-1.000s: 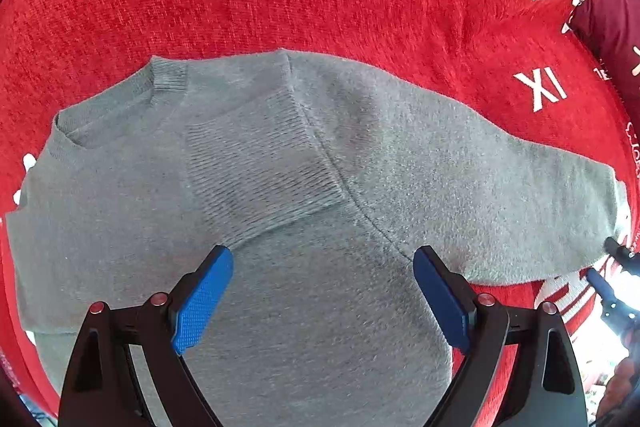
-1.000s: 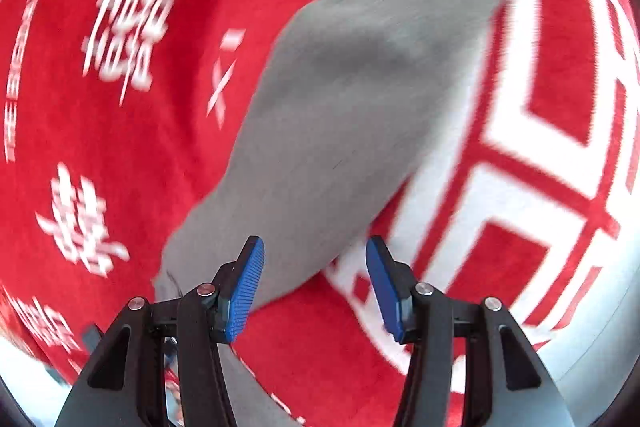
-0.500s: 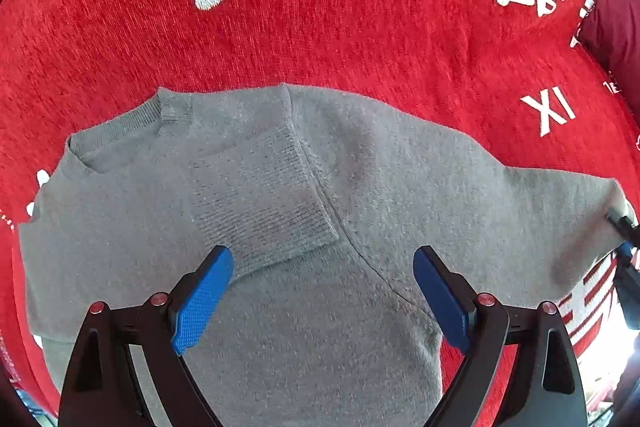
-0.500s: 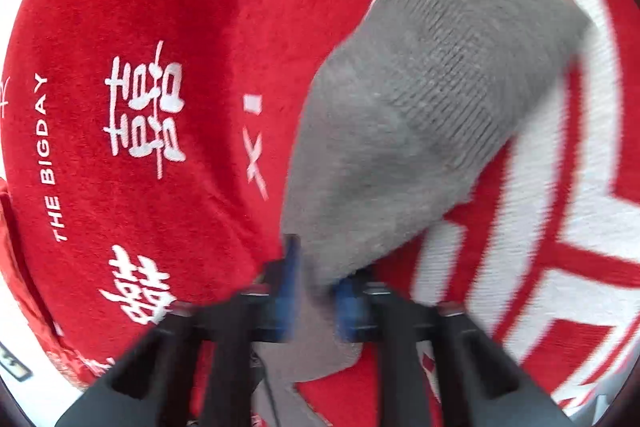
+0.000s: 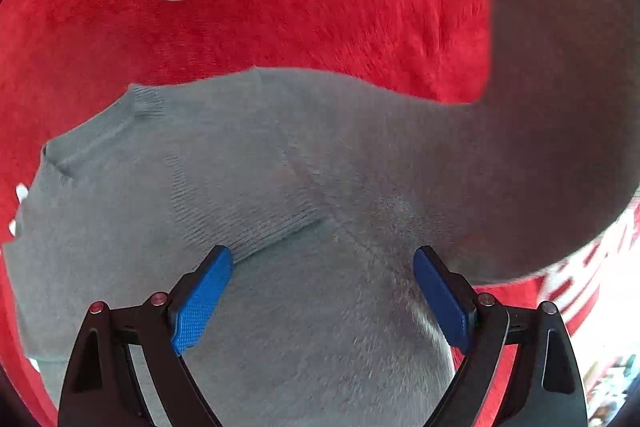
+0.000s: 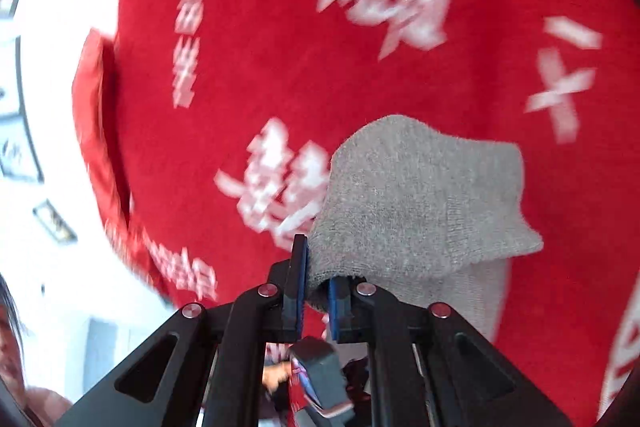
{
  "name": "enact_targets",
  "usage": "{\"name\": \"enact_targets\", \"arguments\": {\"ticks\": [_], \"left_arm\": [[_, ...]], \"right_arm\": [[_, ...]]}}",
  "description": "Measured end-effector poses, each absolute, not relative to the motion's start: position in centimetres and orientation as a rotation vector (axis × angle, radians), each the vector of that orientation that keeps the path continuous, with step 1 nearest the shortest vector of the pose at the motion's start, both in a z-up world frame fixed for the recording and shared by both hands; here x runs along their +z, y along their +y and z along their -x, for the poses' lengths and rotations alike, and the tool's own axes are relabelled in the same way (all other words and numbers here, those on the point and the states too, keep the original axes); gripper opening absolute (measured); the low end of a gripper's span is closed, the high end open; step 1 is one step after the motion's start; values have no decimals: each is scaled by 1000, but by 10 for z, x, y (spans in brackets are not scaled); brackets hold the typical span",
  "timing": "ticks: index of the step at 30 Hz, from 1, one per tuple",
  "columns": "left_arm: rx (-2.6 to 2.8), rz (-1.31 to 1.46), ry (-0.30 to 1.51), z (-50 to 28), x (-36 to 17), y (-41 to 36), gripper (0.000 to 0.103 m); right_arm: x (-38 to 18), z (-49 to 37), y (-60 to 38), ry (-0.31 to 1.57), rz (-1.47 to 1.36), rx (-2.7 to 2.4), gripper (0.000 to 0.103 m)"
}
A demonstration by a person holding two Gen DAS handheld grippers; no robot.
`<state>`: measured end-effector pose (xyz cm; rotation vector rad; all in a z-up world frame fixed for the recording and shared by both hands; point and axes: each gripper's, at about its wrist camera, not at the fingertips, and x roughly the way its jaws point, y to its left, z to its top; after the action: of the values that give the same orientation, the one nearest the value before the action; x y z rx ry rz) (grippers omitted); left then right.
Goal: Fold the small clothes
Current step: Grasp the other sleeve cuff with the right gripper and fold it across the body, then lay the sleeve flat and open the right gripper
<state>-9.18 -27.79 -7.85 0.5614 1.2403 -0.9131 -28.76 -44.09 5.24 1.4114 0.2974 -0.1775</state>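
Observation:
A small grey knit sweater [image 5: 168, 227] lies flat on a red blanket [image 5: 280, 7] with white characters. One sleeve is folded across its chest, its ribbed cuff [image 5: 248, 211] just ahead of my left gripper [image 5: 322, 291], which is open and empty over the sweater's body. The other sleeve [image 5: 540, 167] is lifted and fills the right of the left wrist view, close and blurred. My right gripper [image 6: 316, 291] is shut on that sleeve's cuff [image 6: 416, 199] and holds it above the blanket.
The red blanket [image 6: 360, 75] covers the whole work surface. A folded red edge [image 6: 96, 115] lies at the left in the right wrist view, with a bright white floor beyond. A person's face edge shows at the bottom left.
My right gripper has shut on the sleeve cuff and lifted it, swinging the sleeve up and over toward the sweater's body. The left gripper has stayed open above the body.

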Motion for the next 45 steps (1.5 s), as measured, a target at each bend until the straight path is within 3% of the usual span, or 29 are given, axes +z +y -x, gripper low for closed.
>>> {"name": "enact_targets", "arguments": {"ticks": [8, 16, 19, 21, 24, 26, 27, 28, 29, 32, 36, 40, 42, 44, 45], "left_arm": [[-720, -377, 1165, 12, -33, -178, 93], [-483, -395, 1210, -51, -68, -93, 93], [-411, -395, 1265, -65, -88, -73, 93], [-395, -368, 1284, -66, -93, -59, 93], [-412, -347, 1282, -67, -93, -50, 93], [-428, -340, 1277, -65, -88, -42, 93], [-435, -329, 1275, -66, -85, -39, 93], [-438, -319, 1274, -67, -82, -37, 93], [-440, -306, 1270, -68, -79, -32, 93], [-432, -277, 1262, -80, -71, -13, 93], [-389, -268, 1253, -93, -73, 17, 93], [-332, -248, 1262, -100, -74, 44, 93], [-315, -237, 1271, -103, -75, 55, 93], [-312, -225, 1271, -97, -66, 56, 93], [-318, -219, 1272, -97, -64, 56, 93]], "right_arm": [[63, 159, -362, 560, -1188, 15, 10], [-23, 57, -239, 1088, -902, 18, 14], [-46, 56, -225, 1166, -904, -41, 27], [-43, 64, -232, 1117, -981, -72, 44], [-41, 77, -250, 1042, -1104, -127, 48], [-40, 77, -258, 1012, -1172, -175, 43], [-39, 77, -262, 982, -1207, -199, 36], [-35, 76, -265, 945, -1222, -217, 14], [-31, 73, -266, 932, -1207, -230, 10], [-2, 45, -247, 937, -997, -194, 10], [8, -4, -180, 1077, -621, -20, 10], [-21, -28, -121, 1262, -350, 54, 17], [-27, -28, -105, 1290, -285, 63, 28], [-19, -24, -100, 1272, -280, 77, 52], [-15, -22, -102, 1270, -301, 81, 53]]}}
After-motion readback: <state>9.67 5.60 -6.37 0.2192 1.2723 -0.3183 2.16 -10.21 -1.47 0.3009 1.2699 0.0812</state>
